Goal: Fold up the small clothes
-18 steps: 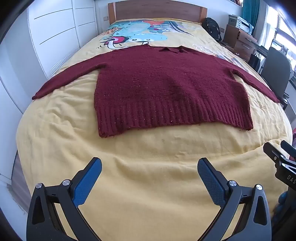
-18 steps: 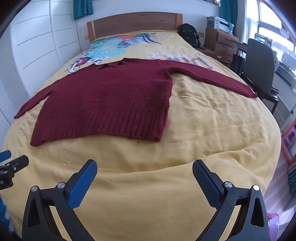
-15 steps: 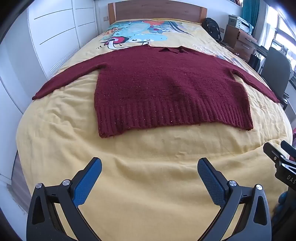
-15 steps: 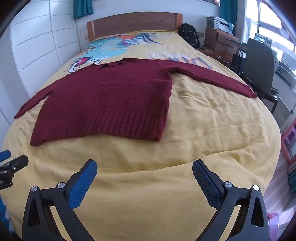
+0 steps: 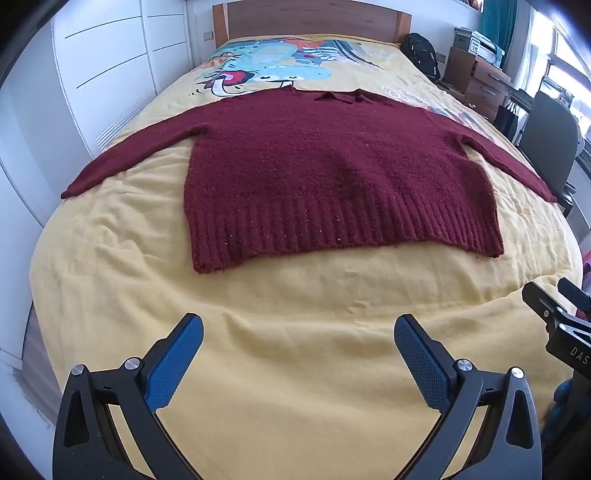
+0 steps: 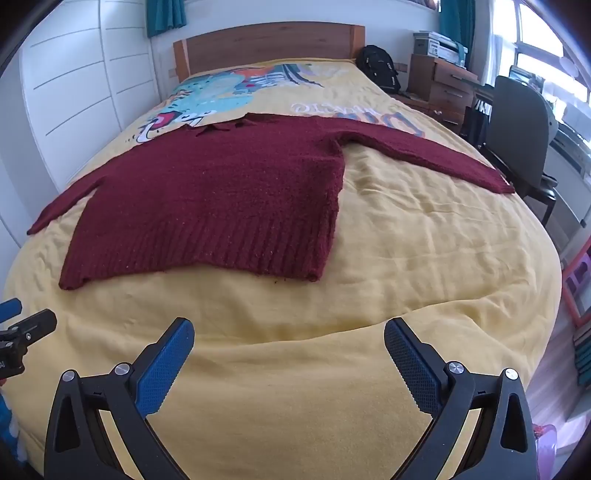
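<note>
The jaws of both grippers are standing spread wide with nothing between them, each hanging over the bare yellow bedspread (image 5: 303,369) short of the sweater's hem. The left gripper (image 5: 298,338) is sitting in front of the middle of the sweater's hem; the right gripper (image 6: 289,341) is sitting in front of the sweater's right hem corner and a little past it. Neither is touching the sweater.

The dark red knitted sweater (image 5: 332,173) is lying flat and unfolded across the bed, ribbed hem toward the grippers, collar pointing toward the wooden headboard (image 5: 310,16). Its two sleeves are stretching out to either side, reaching close to the bed's edges. Beyond the sweater's collar a cartoon print (image 5: 273,66) is showing on the bedspread. To the right of the sweater, off the bed, a grey chair (image 6: 521,122) is standing, with a wooden drawer unit (image 6: 443,85) and a black backpack (image 6: 380,68) farther back near the headboard. To the sweater's left, white wardrobe doors (image 5: 110,62) are lining the wall.
</note>
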The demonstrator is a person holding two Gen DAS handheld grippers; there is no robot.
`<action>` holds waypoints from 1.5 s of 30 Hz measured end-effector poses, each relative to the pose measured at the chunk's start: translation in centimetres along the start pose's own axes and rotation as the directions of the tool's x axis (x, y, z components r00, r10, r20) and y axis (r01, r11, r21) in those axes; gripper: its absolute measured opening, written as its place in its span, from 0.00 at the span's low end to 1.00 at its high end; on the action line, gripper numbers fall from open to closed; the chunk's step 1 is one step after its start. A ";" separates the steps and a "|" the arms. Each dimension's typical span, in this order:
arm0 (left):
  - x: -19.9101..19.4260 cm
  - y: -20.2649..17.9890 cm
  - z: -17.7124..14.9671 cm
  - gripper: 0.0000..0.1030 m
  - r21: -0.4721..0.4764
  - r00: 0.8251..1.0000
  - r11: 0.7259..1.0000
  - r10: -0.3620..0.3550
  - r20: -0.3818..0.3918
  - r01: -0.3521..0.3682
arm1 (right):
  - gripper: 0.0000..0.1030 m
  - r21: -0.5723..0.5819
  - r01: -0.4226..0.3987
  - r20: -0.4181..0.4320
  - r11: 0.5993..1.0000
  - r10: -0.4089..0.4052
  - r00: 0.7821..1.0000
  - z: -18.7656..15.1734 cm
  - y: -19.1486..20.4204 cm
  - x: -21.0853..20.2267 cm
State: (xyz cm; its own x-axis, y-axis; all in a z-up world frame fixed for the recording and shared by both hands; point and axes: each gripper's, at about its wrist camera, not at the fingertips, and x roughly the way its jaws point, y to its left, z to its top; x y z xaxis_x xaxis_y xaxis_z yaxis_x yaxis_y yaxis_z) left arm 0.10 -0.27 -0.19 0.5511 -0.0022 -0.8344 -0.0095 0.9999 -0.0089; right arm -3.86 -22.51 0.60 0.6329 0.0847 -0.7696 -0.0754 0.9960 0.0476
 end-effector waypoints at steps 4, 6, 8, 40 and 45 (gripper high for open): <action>0.1 -0.2 0.0 0.99 0.008 1.000 1.000 0.002 -0.006 -0.002 | 1.00 -0.003 0.003 -0.004 1.000 -0.003 1.000 -0.1 -0.1 0.3; 0.3 -0.3 0.0 0.99 0.012 1.000 1.000 0.000 -0.015 0.000 | 1.00 -0.003 0.003 -0.005 1.000 -0.003 1.000 -0.2 0.0 0.3; 0.4 -0.2 0.0 0.99 0.011 1.000 1.000 -0.005 -0.020 0.005 | 1.00 -0.002 0.002 -0.006 1.000 -0.002 1.000 -0.2 0.0 0.3; 1.2 -0.4 -0.1 0.99 0.024 0.999 0.999 -0.030 -0.039 0.031 | 1.00 0.002 0.010 -0.032 1.000 -0.010 0.999 -0.3 -0.4 1.2; 1.4 -0.5 -0.1 0.99 0.023 0.999 0.999 -0.032 -0.043 0.033 | 1.00 0.004 0.013 -0.034 1.000 -0.012 0.999 -0.3 -0.4 1.4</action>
State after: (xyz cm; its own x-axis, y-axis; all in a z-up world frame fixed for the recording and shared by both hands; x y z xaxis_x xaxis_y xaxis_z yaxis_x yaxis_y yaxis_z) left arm 0.80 -0.74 -1.41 0.5144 -0.0348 -0.8568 0.0278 0.9993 -0.0238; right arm -3.21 -22.79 -0.67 0.6069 0.0712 -0.7916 -0.0646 0.9971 0.0402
